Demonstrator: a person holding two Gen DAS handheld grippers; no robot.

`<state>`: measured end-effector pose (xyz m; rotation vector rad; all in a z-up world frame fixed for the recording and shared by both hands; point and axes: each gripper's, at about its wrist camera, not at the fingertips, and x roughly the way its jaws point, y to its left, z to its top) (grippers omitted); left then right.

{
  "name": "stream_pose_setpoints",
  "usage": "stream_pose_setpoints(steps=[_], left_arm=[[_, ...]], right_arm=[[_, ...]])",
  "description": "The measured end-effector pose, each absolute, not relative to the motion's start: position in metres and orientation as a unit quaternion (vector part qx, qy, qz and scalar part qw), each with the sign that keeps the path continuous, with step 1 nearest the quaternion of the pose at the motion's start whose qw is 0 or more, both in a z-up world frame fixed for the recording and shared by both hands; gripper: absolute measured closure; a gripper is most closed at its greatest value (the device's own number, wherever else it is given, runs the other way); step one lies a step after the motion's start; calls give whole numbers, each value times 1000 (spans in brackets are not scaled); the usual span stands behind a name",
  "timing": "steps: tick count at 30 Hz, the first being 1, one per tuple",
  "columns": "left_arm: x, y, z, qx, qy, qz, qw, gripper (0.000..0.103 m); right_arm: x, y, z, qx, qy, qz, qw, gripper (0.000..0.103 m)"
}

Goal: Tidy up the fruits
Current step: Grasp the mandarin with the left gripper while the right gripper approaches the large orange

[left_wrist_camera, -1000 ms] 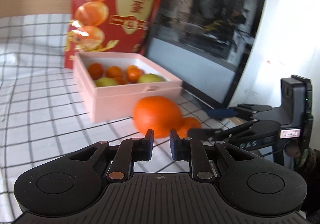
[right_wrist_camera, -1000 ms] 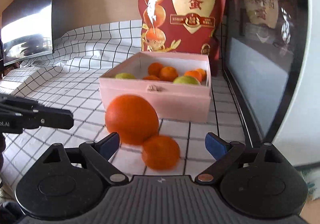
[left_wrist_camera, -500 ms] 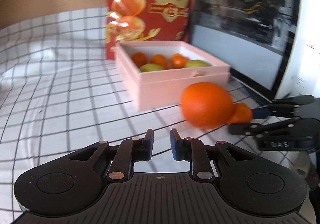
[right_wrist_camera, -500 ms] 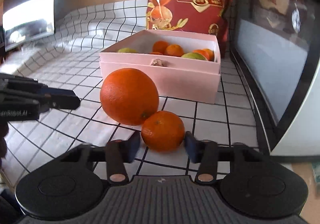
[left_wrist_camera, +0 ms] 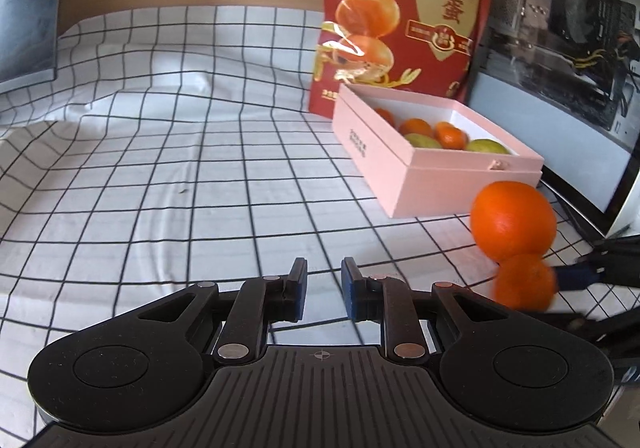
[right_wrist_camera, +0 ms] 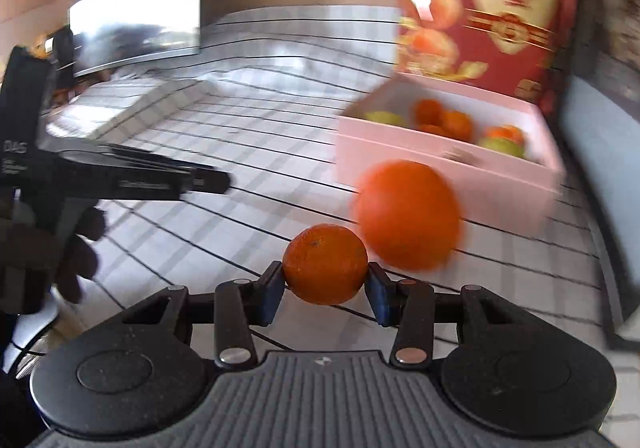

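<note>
My right claw [right_wrist_camera: 325,290] just clamped the small orange [right_wrist_camera: 325,264] and is lifting it toward the pink box [right_wrist_camera: 448,167], while the left claw [left_wrist_camera: 323,290] sits nearly closed on nothing.

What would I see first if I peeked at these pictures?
The little orange pinched between the right gripper pads, low in the middle. Just behind it to the right sits a big orange on the checked cloth, before a pink box of fruit and a tall red bag.

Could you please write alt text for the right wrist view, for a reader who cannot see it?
The right gripper clamps a small orange between its blue pads. Just beyond it lies a larger orange, blurred, before an open pink box of fruit on a checked cloth.
</note>
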<state>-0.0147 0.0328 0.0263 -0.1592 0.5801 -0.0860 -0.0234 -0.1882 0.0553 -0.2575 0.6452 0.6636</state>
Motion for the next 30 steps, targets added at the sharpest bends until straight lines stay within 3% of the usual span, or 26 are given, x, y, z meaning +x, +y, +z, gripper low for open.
stream_pose_setpoints(steps=[11,13,15,16,23,30], left_arm=[[-17,44,24,-89,285,-46,953,80],[-17,44,22,-90,287,-50,952,80],[-18,44,23,-93,286,-53,952,80],[-20,45,24,-95,283,-55,953,80],[-38,32,45,-100,238,-128,958,80],[-45,-34,42,26,251,-154,955,76]], right_arm=[[-11,-122,37,-148,306,351,873,59],[-12,-126,38,-143,308,351,873,54],[-14,-133,42,-136,299,345,879,35],[-16,-138,45,-134,290,343,883,33],[-25,-185,74,-113,226,277,927,26],[-5,-226,69,-77,212,200,953,25]])
